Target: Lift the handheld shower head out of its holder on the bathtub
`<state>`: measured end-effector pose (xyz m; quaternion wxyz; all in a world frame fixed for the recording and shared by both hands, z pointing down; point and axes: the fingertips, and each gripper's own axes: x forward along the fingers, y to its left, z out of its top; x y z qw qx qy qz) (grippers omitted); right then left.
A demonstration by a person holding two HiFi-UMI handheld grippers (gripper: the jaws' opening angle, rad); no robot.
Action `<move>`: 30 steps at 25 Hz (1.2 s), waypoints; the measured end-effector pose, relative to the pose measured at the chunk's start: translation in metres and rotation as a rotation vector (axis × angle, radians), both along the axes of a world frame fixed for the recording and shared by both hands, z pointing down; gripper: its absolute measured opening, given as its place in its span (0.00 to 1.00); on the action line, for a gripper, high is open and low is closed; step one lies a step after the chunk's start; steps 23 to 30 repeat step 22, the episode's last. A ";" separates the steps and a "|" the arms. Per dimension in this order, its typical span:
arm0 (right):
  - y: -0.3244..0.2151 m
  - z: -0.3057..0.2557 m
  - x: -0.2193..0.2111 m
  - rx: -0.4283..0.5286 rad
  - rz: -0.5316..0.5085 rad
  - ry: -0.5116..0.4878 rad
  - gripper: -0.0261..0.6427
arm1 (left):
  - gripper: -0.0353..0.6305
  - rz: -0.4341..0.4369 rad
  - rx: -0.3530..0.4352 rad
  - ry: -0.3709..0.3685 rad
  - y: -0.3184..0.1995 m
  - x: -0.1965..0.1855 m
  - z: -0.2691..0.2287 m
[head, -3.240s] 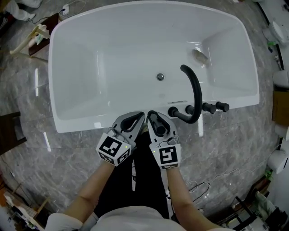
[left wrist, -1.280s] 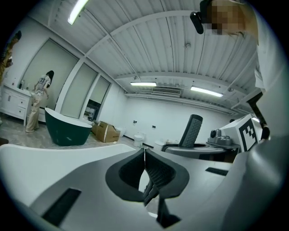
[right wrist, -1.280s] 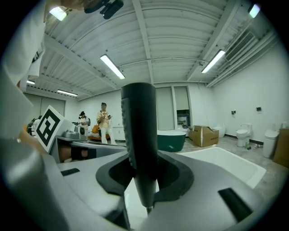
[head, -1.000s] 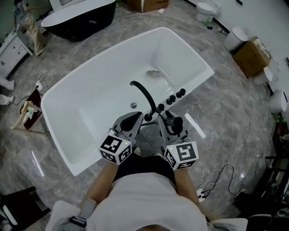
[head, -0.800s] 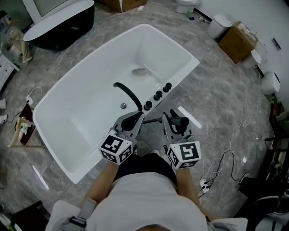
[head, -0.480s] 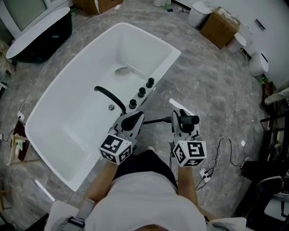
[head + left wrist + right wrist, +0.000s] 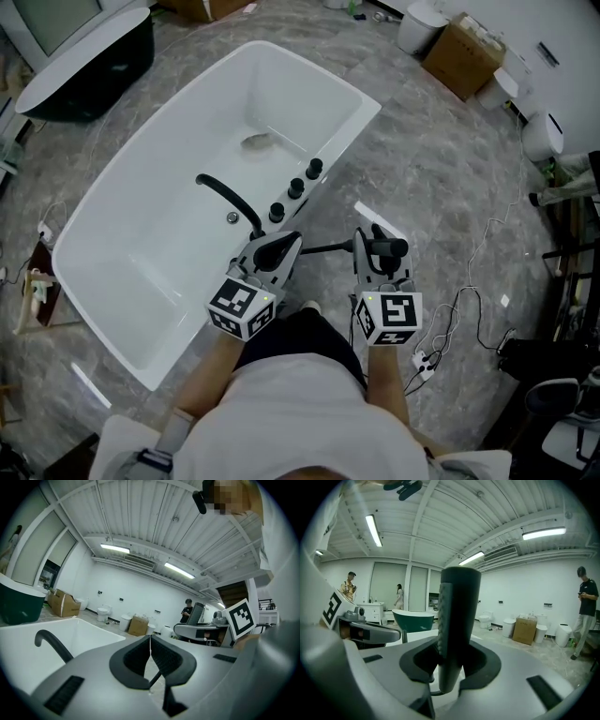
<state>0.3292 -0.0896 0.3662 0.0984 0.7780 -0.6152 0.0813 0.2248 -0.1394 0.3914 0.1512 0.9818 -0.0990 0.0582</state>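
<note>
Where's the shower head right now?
In the head view the shower head is right of centre, clamped in the jaws of the right gripper, out over the floor just off the tub rim near the knobs.

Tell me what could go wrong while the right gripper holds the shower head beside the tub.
The hose runs nearly straight from the shower head back toward the bathtub; pulling further could tauten it and tug the head. The right gripper clamps it low, with most of it standing above the jaws, so it might tip.
</note>
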 end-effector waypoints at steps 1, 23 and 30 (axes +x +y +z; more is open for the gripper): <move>-0.003 0.000 -0.002 -0.002 -0.006 0.005 0.22 | 0.07 -0.008 -0.002 -0.001 -0.003 -0.003 0.001; -0.027 0.008 -0.020 -0.046 -0.040 0.052 0.22 | 0.07 -0.076 -0.024 -0.007 -0.028 -0.033 0.009; -0.027 0.008 -0.020 -0.046 -0.040 0.052 0.22 | 0.07 -0.076 -0.024 -0.007 -0.028 -0.033 0.009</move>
